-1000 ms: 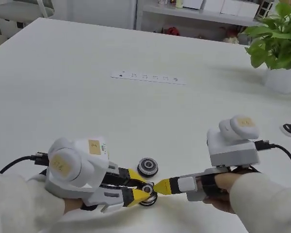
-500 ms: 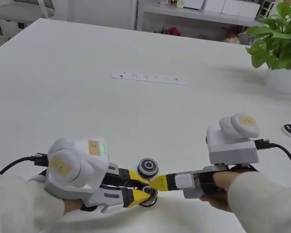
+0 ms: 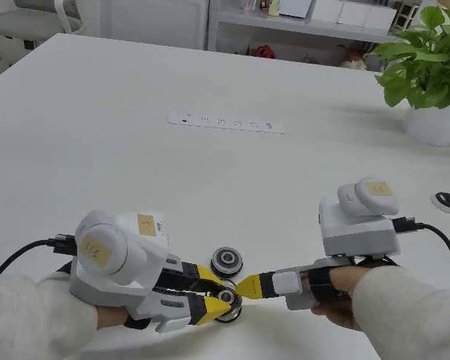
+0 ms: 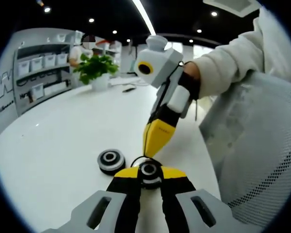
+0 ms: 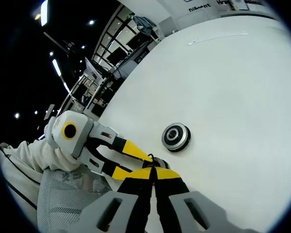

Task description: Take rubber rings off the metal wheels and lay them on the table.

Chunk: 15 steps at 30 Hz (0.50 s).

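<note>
Little has been shifted since the earlier frames: the right gripper (image 3: 247,286) has been kept with its tips at the right edge of the held metal wheel (image 3: 226,297), and the second wheel (image 3: 227,260) has been left flat on the table (image 3: 210,172) just beyond. The held wheel is clamped in the left gripper (image 4: 150,174), while the right jaws are pressed together, seemingly on a thin loop of the rubber ring (image 4: 137,158). The ring lies directly left of the right tips, so a rightward pull is judged necessary.
</note>
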### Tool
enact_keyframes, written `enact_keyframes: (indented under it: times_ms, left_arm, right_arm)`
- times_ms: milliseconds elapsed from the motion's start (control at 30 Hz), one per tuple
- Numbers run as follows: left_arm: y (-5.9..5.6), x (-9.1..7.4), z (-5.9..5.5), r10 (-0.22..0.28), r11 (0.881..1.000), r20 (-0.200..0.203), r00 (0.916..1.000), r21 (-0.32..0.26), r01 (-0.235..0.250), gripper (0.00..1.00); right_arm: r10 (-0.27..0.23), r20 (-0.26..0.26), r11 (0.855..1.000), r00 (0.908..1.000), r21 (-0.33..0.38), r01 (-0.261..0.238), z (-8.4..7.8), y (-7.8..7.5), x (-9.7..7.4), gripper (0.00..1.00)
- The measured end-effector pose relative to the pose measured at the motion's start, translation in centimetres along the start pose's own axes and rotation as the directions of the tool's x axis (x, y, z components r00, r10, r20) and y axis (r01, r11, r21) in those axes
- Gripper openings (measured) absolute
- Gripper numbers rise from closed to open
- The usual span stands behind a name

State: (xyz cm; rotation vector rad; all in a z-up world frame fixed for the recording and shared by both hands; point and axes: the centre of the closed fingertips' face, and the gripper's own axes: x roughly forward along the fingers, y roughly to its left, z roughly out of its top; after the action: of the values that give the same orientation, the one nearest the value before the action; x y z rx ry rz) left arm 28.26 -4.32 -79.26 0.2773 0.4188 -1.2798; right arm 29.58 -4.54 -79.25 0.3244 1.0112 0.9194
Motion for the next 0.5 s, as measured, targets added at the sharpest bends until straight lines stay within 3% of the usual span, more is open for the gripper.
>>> enact_keyframes:
  times_ms: [233, 433, 500]
  left_arm:
    - [-0.3, -1.0, 0.3, -0.005, 1.0, -0.021, 0.9998, 0.019, 0.006, 0.2]
    - [0.0, -2.2, 1.6, 0.018, 1.0, 0.003, 0.9998, 0.02, -0.018, 0.26]
    - [-0.3, -2.5, 2.2, 0.005, 1.0, 0.019, 0.9998, -0.003, -0.005, 0.28]
  right_arm:
    - [0.01, 0.016, 1.0, 0.9998, 0.024, -0.011, 0.3, 0.1, -0.3, 0.0]
    - [0.02, 0.043, 0.999, 0.9989, 0.035, -0.021, 0.9, 0.4, -0.6, 0.0]
    - [0.024, 0.052, 0.999, 0.9983, 0.037, -0.026, 1.1, 0.5, -0.7, 0.0]
